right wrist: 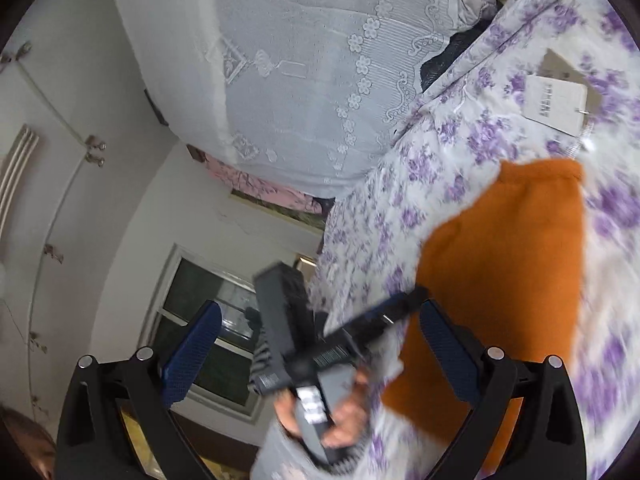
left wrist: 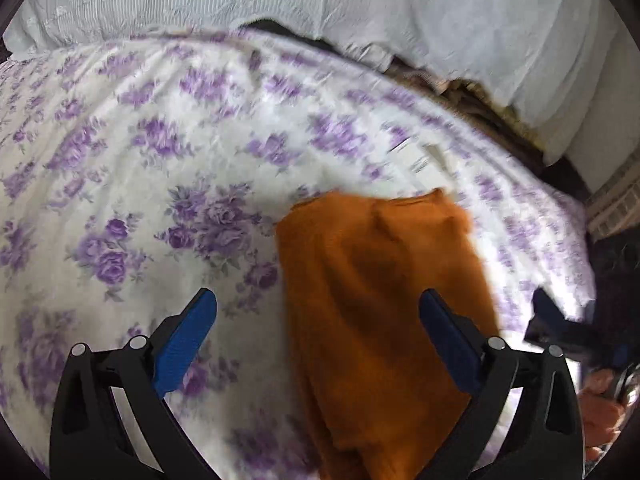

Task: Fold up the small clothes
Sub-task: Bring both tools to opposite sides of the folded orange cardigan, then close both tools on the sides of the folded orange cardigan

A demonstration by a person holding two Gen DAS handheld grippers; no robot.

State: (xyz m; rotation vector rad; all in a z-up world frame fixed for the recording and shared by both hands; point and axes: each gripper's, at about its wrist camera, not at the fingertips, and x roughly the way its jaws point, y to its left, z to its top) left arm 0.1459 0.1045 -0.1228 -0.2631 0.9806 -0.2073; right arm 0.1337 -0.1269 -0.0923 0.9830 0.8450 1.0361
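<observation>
An orange garment (left wrist: pixel 380 300) lies flat on the purple-flowered bedsheet (left wrist: pixel 160 140). In the left wrist view it runs from mid-frame down to the bottom edge. My left gripper (left wrist: pixel 318 340) hovers above it, open, the cloth showing between its blue fingers (left wrist: pixel 188 344) with nothing pinched. In the right wrist view the garment (right wrist: pixel 500 280) sits right of centre. My right gripper (right wrist: pixel 320 352) is open and tilted toward the room. The left gripper (right wrist: pixel 400 308), held by a hand (right wrist: pixel 344 420), crosses between its fingers. The right gripper (left wrist: pixel 556 320) shows at the left view's right edge.
White lace-covered bedding (left wrist: pixel 360 8) is piled along the far side of the bed. Paper hang tags (right wrist: pixel 556 100) lie on the sheet beyond the garment. The bed's edge (left wrist: pixel 576 248) drops off at the right. A window (right wrist: pixel 208 320) and white wall lie past it.
</observation>
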